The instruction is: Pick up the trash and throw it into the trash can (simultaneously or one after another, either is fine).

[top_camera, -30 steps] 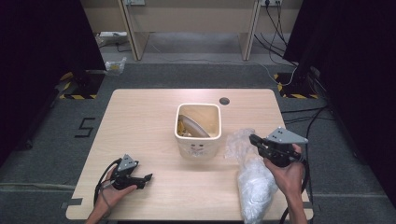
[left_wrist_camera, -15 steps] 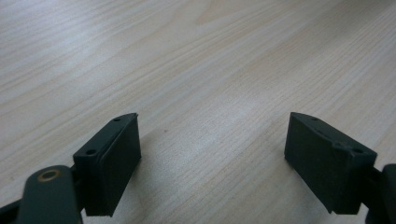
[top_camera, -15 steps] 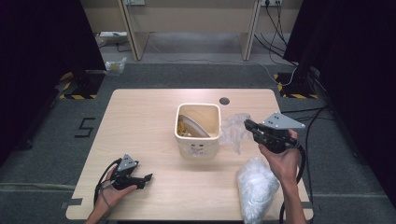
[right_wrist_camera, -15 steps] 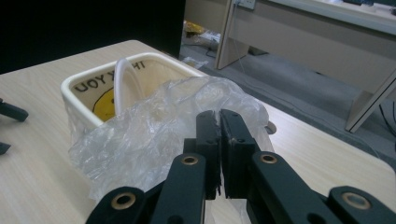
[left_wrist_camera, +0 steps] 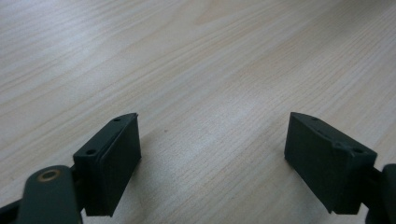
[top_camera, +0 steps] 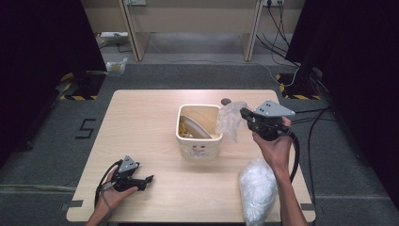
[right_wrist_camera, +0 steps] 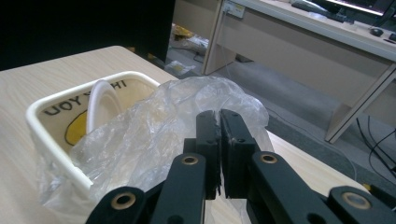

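Crinkled clear plastic bag (right_wrist_camera: pixel 154 135) pinched in right tongs (right_wrist_camera: pixel 220 126) beside square bin (top_camera: pixel 199 132).

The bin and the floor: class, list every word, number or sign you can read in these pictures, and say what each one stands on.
"5": a dark figure on the grey floor left of the table.
"UOY YH...": dark letters inside the white bin, as they appear in the right gripper view; the rest is hidden by the clear plastic bag.
A faint print on the bin's front is too small to read.
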Demonstrator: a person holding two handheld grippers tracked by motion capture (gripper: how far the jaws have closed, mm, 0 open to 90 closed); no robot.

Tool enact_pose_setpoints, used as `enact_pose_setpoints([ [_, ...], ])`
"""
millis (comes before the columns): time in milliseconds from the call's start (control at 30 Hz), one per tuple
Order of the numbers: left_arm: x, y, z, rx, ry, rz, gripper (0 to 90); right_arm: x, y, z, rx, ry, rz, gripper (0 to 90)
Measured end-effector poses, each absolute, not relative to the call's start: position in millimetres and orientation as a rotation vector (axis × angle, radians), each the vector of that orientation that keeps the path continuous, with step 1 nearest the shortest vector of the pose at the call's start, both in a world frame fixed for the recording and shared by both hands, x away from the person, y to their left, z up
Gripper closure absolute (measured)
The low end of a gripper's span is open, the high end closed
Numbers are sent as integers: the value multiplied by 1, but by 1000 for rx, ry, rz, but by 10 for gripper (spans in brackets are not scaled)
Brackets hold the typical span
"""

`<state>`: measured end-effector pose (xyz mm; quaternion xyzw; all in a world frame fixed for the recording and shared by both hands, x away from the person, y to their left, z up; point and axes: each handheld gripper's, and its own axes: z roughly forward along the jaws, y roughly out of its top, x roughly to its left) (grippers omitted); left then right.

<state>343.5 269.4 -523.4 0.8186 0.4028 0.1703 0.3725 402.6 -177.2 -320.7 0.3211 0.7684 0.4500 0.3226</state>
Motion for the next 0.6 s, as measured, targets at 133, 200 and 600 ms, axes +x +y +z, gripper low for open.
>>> enact_pose_setpoints([
  [133,344,269,-523,2097,1032,436,175,410,-170,-321,843,2013,1150,870],
  [200,344,269,-523,2098,1032,436,176,415,-166,-321,834,2005,1124,870],
  [600,344,269,-523,2097,1033,437,175,432,-126,-333,732,2049,984,870],
])
